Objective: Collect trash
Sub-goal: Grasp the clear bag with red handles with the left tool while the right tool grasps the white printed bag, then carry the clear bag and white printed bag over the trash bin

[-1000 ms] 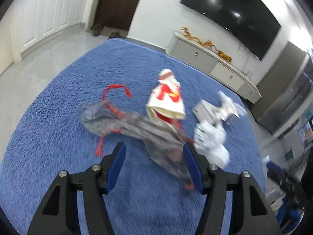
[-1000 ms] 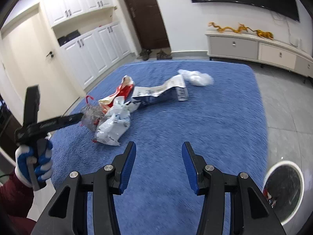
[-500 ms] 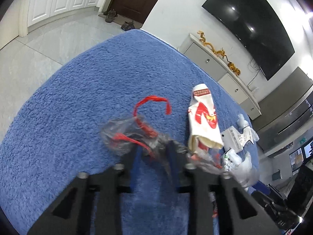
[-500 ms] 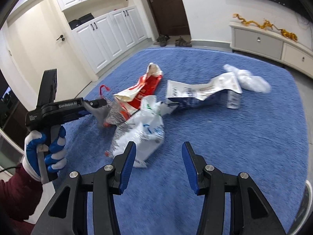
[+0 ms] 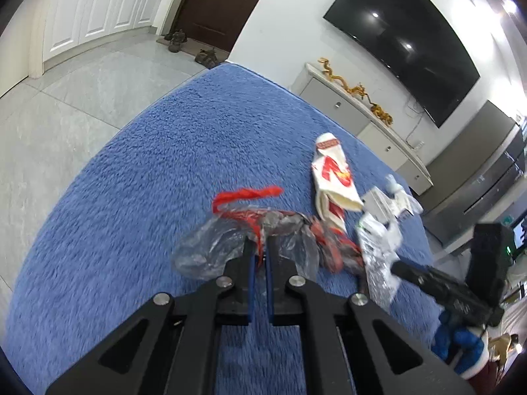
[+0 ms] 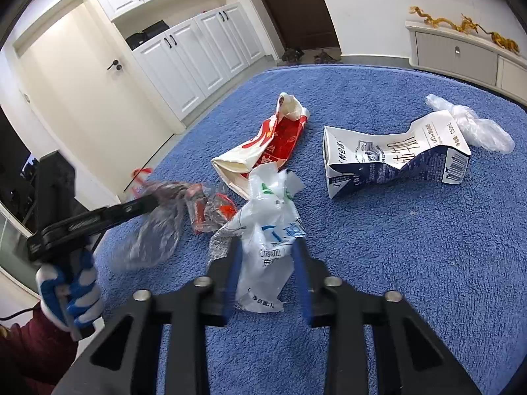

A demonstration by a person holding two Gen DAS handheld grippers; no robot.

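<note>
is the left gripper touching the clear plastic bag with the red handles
Touching. In the left wrist view the left gripper has its jaws nearly closed, pinching the clear plastic bag between them. The right wrist view shows the bag bunched at its tip.

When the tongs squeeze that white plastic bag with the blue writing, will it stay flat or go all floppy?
Probably floppy: the white plastic bag is thin, crumpled film, so it should fold and droop. It looks empty, so likely very light. The right tongs stand open on either side of it, and the smooth film might slip unless they pinch a bunched part.
</note>
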